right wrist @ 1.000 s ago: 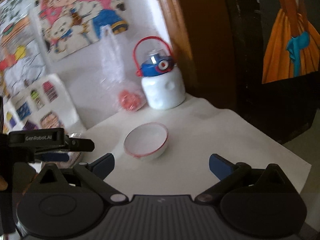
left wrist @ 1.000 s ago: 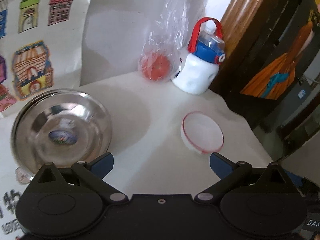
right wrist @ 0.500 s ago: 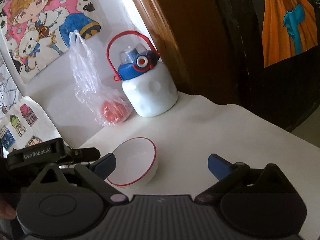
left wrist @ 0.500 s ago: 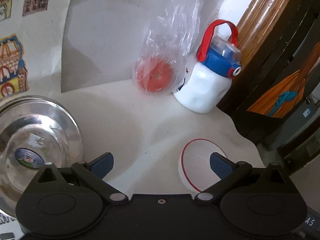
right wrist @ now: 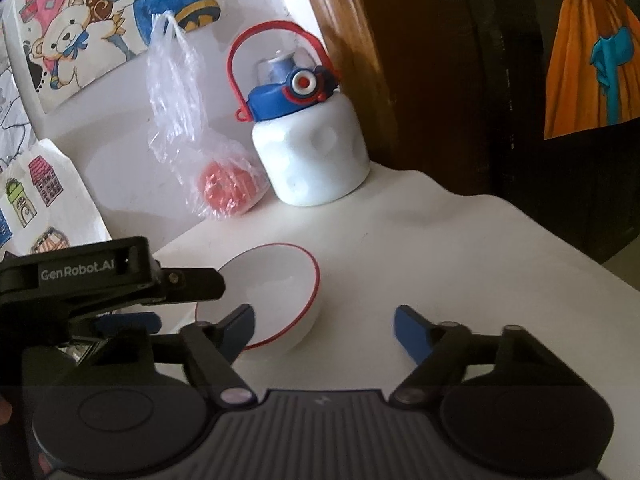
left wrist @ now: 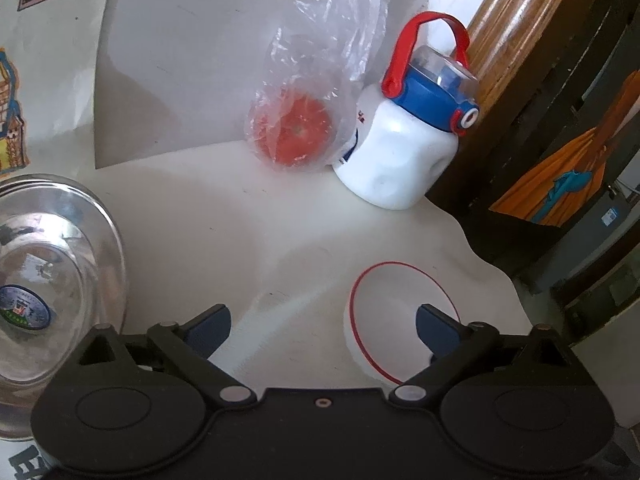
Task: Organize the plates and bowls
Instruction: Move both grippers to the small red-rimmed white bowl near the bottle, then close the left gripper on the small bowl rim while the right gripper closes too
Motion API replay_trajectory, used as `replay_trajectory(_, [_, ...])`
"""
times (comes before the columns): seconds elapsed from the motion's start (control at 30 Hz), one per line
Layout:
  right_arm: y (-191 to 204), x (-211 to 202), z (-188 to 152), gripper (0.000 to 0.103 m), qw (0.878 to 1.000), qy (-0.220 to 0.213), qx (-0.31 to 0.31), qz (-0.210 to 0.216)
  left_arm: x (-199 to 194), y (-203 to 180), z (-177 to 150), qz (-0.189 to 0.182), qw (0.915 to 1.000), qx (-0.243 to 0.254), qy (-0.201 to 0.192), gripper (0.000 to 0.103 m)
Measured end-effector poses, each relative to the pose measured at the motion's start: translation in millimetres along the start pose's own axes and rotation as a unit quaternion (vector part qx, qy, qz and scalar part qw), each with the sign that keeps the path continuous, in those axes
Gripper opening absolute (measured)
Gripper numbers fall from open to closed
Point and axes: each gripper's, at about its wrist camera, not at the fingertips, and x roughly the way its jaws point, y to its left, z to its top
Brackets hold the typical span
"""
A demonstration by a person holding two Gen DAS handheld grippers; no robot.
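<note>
On the white table [right wrist: 460,248] sits a white bowl [right wrist: 276,280] with a thin red rim; the right gripper [right wrist: 324,326], jaws just narrowing, straddles its near edge without pressing; the left gripper [left wrist: 322,326] gapes wide; a steel bowl [left wrist: 52,280] is cut off at the frame edge.

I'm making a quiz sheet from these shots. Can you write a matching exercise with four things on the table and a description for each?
Things:
1. bowl
2. steel plate
3. bottle
4. tomato

Descriptions:
A. inside a clear plastic bag
B. white with a thin red rim
C. blue lid and red handle
D. shiny, with a round sticker in the middle

Pairs: 1-B, 2-D, 3-C, 4-A
</note>
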Motion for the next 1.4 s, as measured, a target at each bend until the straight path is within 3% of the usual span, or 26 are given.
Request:
replay_trajectory(0.27, [3, 2, 2, 0.055, 1.0, 0.0, -0.006, 0.008, 5, 0, 0, -0.009, 0.9999, -0.002, 0.006, 0.086])
replay_trajectory(0.47, [5, 6, 3, 0.038, 1.0, 0.004, -0.005, 0.023, 7, -1, 1, -0.014, 0.9999, -0.003, 0.006, 0.071])
replay_trajectory(0.63, [7, 8, 2, 0.036, 0.999, 0.008, -0.002, 0.035, 12, -3, 0, -0.025, 0.9993, 0.005, 0.027, 0.04])
replay_trajectory(0.93, [0, 11, 0, 0.032, 0.998, 0.007, 0.025, 0.048, 12, -8, 2, -0.031, 0.999, 0.018, 0.027, 0.014])
replay_trajectory(1.13, [1, 6, -4, 0.023, 0.999, 0.004, 0.028, 0.034, 6, -16, -2, -0.023, 0.9991, 0.032, 0.018, 0.012])
replay_trajectory(1.4, [3, -16, -13, 0.021, 0.998, 0.017, 0.05, 0.038, -11, -18, -11, -0.023, 0.9987, 0.031, 0.032, 0.012])
